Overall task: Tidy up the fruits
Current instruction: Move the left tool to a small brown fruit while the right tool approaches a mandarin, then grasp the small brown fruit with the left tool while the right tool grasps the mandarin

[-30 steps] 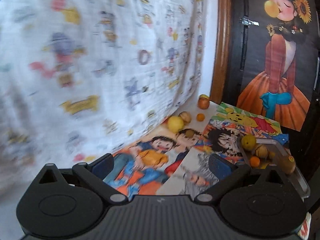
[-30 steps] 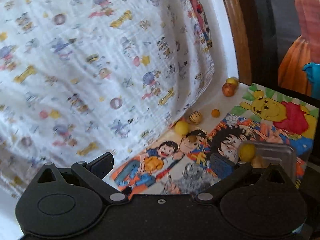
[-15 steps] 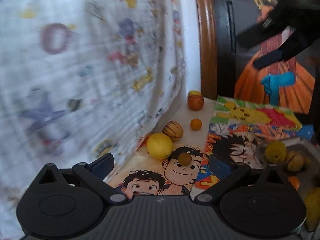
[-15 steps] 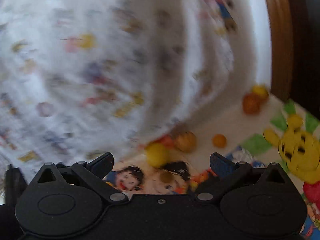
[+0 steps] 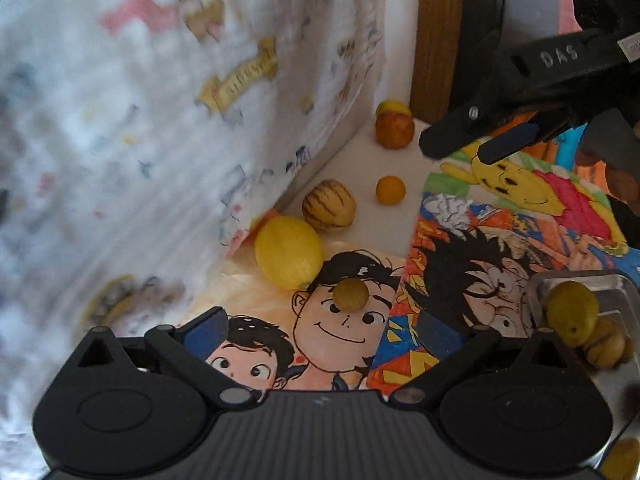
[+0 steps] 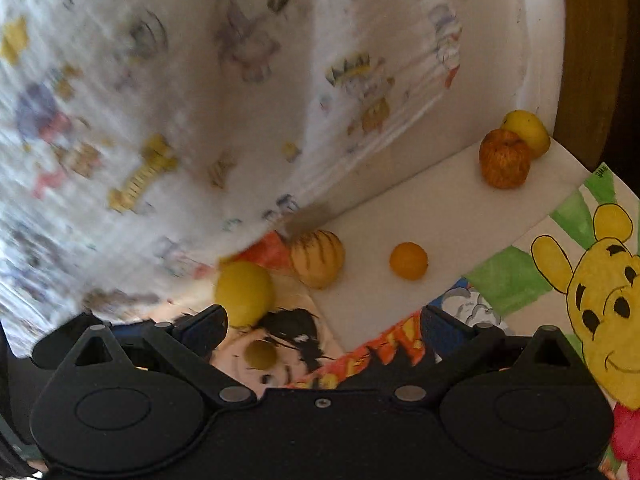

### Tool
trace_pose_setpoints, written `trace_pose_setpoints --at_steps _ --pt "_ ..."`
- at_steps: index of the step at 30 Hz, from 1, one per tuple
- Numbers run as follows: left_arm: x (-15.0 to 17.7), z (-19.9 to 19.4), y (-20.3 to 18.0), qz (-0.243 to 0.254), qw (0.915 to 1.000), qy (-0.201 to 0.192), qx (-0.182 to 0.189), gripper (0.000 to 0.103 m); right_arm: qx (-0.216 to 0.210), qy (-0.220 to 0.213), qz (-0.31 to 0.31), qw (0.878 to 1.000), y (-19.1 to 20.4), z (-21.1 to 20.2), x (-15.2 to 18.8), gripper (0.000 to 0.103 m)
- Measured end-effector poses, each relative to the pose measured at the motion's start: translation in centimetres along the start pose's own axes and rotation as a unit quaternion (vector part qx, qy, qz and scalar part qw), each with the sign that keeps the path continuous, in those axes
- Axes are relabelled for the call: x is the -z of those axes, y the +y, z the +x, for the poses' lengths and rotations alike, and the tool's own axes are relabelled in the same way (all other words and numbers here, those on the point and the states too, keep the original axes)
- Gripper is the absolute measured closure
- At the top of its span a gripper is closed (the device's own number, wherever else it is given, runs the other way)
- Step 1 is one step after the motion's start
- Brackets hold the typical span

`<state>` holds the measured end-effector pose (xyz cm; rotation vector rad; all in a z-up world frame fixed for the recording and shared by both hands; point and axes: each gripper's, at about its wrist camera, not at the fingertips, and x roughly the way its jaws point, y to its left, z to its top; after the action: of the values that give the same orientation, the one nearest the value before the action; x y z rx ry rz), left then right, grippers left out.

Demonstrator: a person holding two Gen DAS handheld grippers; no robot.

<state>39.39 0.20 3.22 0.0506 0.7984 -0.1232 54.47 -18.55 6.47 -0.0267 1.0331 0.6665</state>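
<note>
Both the left tool (image 5: 318, 326) and right tool (image 6: 324, 322) gape empty, and a hasty reach could nudge the small round olive-green fruit (image 5: 351, 295) rolling under the printed white cloth (image 5: 168, 128).

Right gripper (image 6: 324, 322) wide open and empty above cartoon drawings (image 6: 592, 300), with 1 small olive fruit (image 6: 261, 354) between the fingers, 1 lemon (image 6: 244, 298), striped melon (image 6: 317, 258), orange (image 6: 408, 260) and 2 apples (image 6: 505, 158) beyond.

Soft, even daylight was seen in both views. The patterned cloth (image 5: 120, 140) was smeared by motion blur, and edges were bent by fisheye distortion.
</note>
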Motion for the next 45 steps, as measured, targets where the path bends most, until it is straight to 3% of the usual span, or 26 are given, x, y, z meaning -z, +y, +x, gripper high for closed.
trace_pose_setpoints --at_steps 6,9,20,25,29,36,39,45 --pt "-0.1 3.1 0.0 -0.021 0.9995 0.017 -0.014 0.001 0.039 0.011 -0.008 0.999 -2.0 2.7 -0.9 0.001" --pt "-0.2 4.0 -0.1 -0.034 0.9991 0.021 -0.01 0.003 0.059 0.017 -0.002 0.998 -3.3 4.6 -1.5 0.007" --pt "-0.4 6.8 -1.1 -0.053 0.9974 0.042 -0.023 0.024 0.082 0.019 -0.035 0.996 -3.5 9.7 -2.7 0.025" --pt "-0.6 7.1 -1.7 -0.05 0.9975 0.036 -0.036 0.033 0.08 0.023 -0.047 0.995 -3.3 10.5 -2.6 0.042" --pt "-0.6 7.1 -2.4 -0.043 0.9975 0.033 -0.045 0.044 0.087 0.019 -0.069 0.994 -2.8 10.6 -2.1 0.048" --pt "-0.7 7.1 -3.1 -0.048 0.997 0.031 -0.052 0.062 0.104 0.006 -0.068 0.992 -3.2 10.6 -1.5 0.066" --pt "-0.8 7.4 -3.4 -0.05 0.9971 0.03 -0.048 0.071 0.103 -0.002 -0.06 0.993 -3.5 10.5 -1.2 0.067" --pt "-0.7 7.3 -3.1 -0.059 0.9969 0.029 -0.042 0.072 0.083 0.005 -0.052 0.995 -3.0 9.3 0.1 0.067"
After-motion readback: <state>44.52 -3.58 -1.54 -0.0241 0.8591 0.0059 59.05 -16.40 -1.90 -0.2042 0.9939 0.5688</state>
